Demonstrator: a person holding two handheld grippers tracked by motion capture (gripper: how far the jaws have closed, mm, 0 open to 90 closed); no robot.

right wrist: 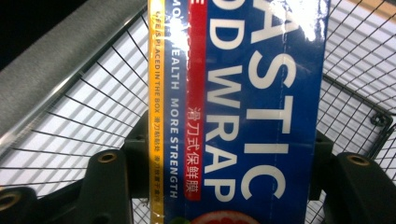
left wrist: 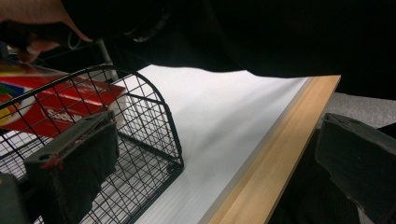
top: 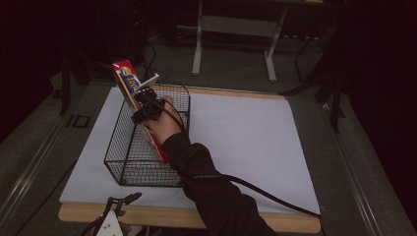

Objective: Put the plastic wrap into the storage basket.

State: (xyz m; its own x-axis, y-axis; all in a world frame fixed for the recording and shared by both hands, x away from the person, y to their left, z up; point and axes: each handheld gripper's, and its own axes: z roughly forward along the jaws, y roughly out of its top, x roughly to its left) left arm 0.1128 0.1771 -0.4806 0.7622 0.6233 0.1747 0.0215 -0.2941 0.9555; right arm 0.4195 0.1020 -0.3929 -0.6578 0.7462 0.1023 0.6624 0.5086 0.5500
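Black wire basket [top: 129, 162] holds the lower end of the plastic wrap box [top: 129, 81], pinched slantwise by the right gripper [top: 147, 105], likely mid-placement, needing lowering and release, while the left gripper [top: 120, 202] waits spread at the table edge

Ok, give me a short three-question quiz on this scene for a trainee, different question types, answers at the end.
1. True or false: the right gripper is shut on the plastic wrap box.
2. Multiple choice: the lower end of the plastic wrap box is (a) flat on the white sheet, (b) down inside the wire basket, (c) on the floor.
3. Fill in: the left gripper sits open at the table's near ____ edge.

Key: 1 true. 2 b: the box slants up out of the basket's far left corner. 3 wooden.
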